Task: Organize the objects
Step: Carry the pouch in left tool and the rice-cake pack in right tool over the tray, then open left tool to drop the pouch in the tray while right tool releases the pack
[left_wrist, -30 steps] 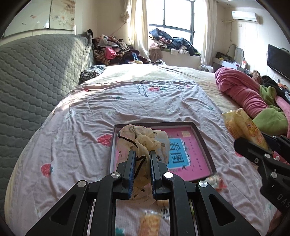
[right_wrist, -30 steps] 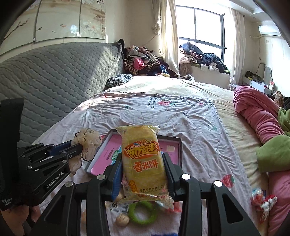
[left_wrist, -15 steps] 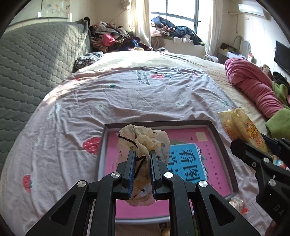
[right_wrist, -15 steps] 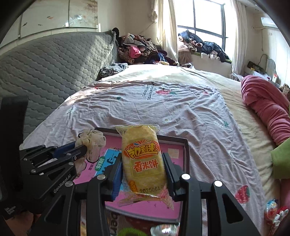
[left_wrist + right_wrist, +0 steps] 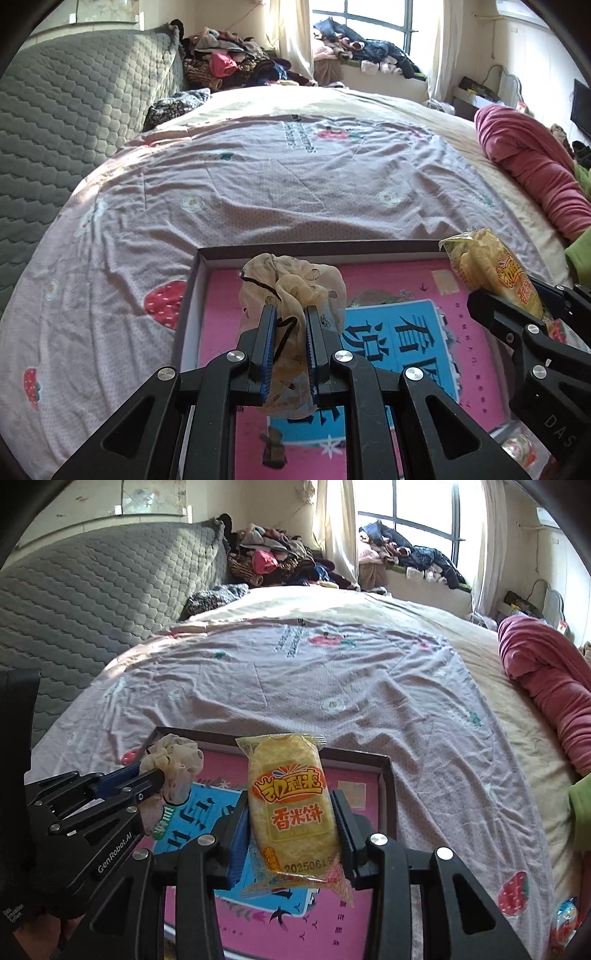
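My left gripper (image 5: 290,314) is shut on a cream fabric scrunchie (image 5: 291,282) and holds it over the left part of a shallow box (image 5: 314,248) with a dark rim and a pink and blue printed bottom. My right gripper (image 5: 291,801) is shut on a yellow rice-cracker packet (image 5: 291,805), held upright over the same box (image 5: 388,771). The right gripper and its packet (image 5: 491,269) show at the right of the left wrist view. The left gripper with the scrunchie (image 5: 173,757) shows at the left of the right wrist view.
The box lies on a bed with a pink strawberry-print sheet (image 5: 258,177). A grey quilted headboard (image 5: 74,110) is on the left, a rolled pink blanket (image 5: 546,672) on the right. Small wrapped items (image 5: 565,919) lie on the sheet near the box's right front.
Both grippers have moved forward and now hang over the box, each still holding its object. The loose items near the front edge have dropped out of sight.
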The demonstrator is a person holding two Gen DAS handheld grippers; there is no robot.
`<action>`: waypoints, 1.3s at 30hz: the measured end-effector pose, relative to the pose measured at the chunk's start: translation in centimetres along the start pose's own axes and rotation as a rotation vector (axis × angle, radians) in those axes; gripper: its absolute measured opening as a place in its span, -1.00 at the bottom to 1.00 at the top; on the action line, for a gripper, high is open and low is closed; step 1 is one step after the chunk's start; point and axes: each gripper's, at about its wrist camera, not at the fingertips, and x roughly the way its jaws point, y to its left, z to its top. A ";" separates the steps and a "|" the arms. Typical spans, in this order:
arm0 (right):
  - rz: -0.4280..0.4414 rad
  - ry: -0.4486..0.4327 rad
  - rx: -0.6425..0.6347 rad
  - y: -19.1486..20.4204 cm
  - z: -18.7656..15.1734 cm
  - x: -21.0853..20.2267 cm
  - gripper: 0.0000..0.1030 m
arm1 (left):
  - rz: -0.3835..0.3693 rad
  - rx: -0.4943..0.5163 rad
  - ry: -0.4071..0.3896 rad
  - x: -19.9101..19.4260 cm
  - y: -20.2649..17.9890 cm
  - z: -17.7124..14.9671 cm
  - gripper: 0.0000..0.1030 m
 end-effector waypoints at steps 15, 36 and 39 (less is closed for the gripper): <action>-0.013 0.166 0.010 -0.7 -0.4 7.4 -0.19 | -0.004 0.014 0.072 5.3 -0.1 -0.1 -0.59; -0.037 0.208 0.012 -0.8 -0.6 8.4 0.41 | 0.004 -0.033 0.124 6.2 1.0 0.0 0.13; -0.041 0.210 0.017 -1.0 -0.4 8.0 0.49 | 0.006 -0.034 0.147 6.2 1.0 -0.2 0.35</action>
